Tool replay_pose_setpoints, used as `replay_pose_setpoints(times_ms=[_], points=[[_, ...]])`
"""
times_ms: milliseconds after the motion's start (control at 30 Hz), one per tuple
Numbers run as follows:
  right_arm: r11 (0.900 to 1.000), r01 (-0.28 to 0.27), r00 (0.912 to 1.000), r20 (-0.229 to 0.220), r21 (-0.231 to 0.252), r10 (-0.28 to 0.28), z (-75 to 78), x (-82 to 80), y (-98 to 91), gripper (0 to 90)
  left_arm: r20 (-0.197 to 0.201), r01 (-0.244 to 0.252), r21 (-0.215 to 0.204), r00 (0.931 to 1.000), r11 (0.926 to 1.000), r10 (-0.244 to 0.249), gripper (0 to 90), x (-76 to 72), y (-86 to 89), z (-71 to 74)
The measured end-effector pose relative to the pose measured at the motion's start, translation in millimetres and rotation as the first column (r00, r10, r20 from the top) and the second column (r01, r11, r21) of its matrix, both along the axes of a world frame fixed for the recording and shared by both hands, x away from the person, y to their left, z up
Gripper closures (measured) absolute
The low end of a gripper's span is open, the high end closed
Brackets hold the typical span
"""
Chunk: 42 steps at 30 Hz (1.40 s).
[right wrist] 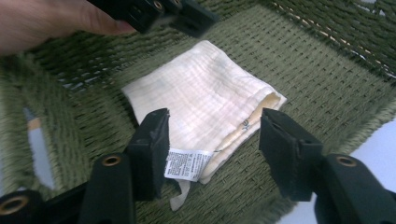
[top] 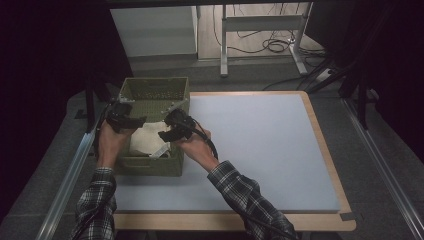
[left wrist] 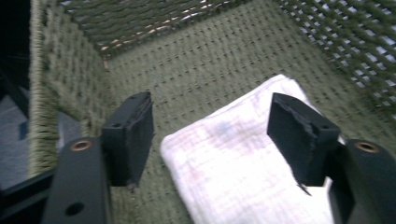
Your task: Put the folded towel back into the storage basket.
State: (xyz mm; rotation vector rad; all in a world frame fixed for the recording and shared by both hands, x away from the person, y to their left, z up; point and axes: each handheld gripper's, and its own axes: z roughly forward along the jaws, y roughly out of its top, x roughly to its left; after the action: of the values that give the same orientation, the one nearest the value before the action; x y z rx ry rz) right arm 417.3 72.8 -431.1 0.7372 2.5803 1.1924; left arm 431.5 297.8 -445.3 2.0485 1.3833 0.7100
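Note:
A folded cream cloth (top: 147,139) lies flat on the floor of a green woven basket (top: 155,85) at the table's left side. In the right gripper view the cloth (right wrist: 201,100) shows a white care label (right wrist: 187,164) at its near corner. My left gripper (top: 125,120) hovers over the basket's left rim, open, with nothing between its jaws; the cloth (left wrist: 243,158) lies just below them. My right gripper (top: 172,127) hangs above the cloth's right part, also open and holding nothing.
The basket stands on a pale blue mat (top: 260,145) laid over a wooden-edged table (top: 330,160). A white desk frame (top: 260,25) and cables (top: 275,45) are on the floor beyond. In the right gripper view the other hand (right wrist: 46,21) is at upper left.

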Motion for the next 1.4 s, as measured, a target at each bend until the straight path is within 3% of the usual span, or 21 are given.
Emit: replay_pose_setpoints(times_ms=[167, 333, 600, 833, 867, 967, 1400], points=[[0.9998, -0.018, 0.9998, 0.01, 0.005, 0.018, 3.3, -2.7, -7.2, 28.2, 0.019, 0.013, -0.05, 0.9997, 0.9987, -0.012, 23.1, -0.3, -4.8, 3.8], [0.9993, -0.03, 0.9995, -0.013, 0.023, 0.03, 4.2, -3.9, -16.7, 20.3, 0.028, 0.041, -0.094, 0.9989, 0.9947, -0.038, 17.7, -0.7, -11.8, 7.4], [0.997, -0.07, 0.9973, -0.022, 0.033, 0.071, 6.2, -5.8, -35.4, 11.4, 0.03, 0.081, -0.174, 0.9966, 0.9814, -0.077, 10.3, -1.1, -22.9, 11.6], [0.9969, -0.071, 0.9969, -0.032, 0.035, 0.072, 6.6, -5.9, -55.5, 6.8, 0.01, 0.105, -0.17, 0.9944, 0.9799, -0.105, 4.6, -0.5, -32.5, 11.6], [0.997, -0.07, 0.997, -0.031, 0.034, 0.071, 6.6, -6.0, -59.4, 6.0, -0.005, 0.105, -0.142, 0.9943, 0.9843, -0.106, 3.7, 1.0, -36.0, 10.7], [0.9975, -0.064, 0.9975, -0.028, 0.03, 0.065, 6.3, -6.2, -67.8, 4.5, -0.009, 0.102, -0.132, 0.9946, 0.986, -0.104, 2.4, 2.2, -40.0, 10.2], [0.9973, -0.058, 0.9983, 0.002, 0.046, 0.058, 6.8, -13.1, -108.7, 3.5, 0.018, 0.137, -0.141, 0.9905, 0.9804, -0.136, 1.4, 0.2, -57.7, 19.2]])
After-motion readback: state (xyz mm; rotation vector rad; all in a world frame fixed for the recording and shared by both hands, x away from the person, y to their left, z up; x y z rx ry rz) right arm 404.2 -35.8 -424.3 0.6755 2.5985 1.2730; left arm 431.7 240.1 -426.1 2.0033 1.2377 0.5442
